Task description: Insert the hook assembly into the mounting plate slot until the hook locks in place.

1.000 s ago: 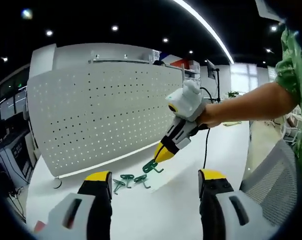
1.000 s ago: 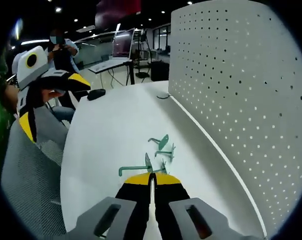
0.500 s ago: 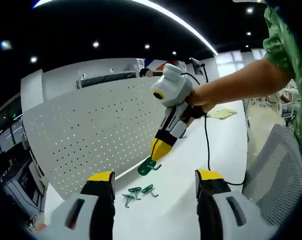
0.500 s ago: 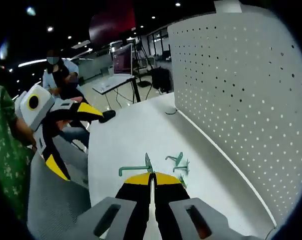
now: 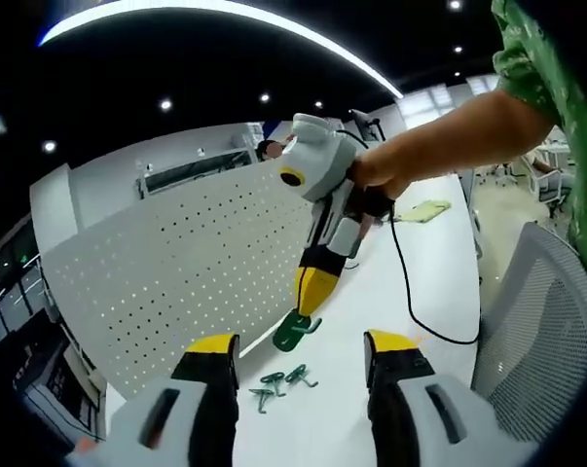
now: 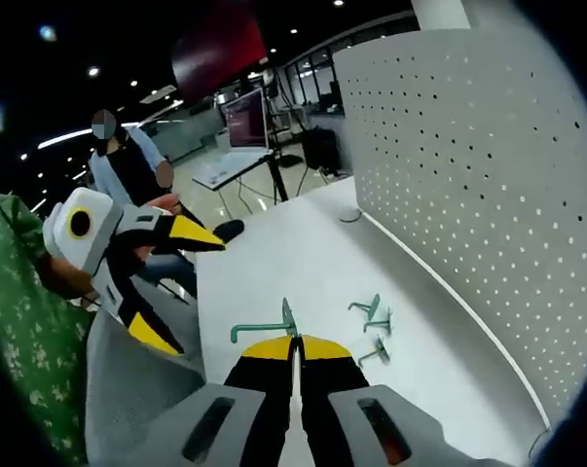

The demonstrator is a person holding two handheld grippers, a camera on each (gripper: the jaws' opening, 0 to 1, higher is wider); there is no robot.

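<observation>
A: Office hall, dark ceiling with spot lights. White table [image 6: 274, 272], white pegboard [image 5: 176, 282] upright along its far edge. Hook?

B: Green hook [image 5: 295, 332] pinched at tip of right gripper [image 5: 315, 292], held in air above table, close to pegboard front but not touching it. In right gripper view, same hook [image 6: 266, 326] sticking out sideways from closed yellow tips.

A: Right gripper state?

B: Clamped on hook, jaws together with no gap. Held by a bare hand [image 5: 376, 180], black cable [image 5: 420, 311] trailing across table.

A: Left gripper?

B: Left gripper [image 5: 299, 365] jaws spread wide, nothing between them. Seen from right gripper view, left gripper [image 6: 181, 287] off table's edge, above grey mesh chair [image 6: 137, 389].

A: Else on table?

B: Spare green hooks [image 5: 281, 381] lying loose, near base of pegboard [image 6: 468, 195]. Same spare hooks [image 6: 374, 326] in right gripper view. Person standing in background [image 6: 128, 170].
</observation>
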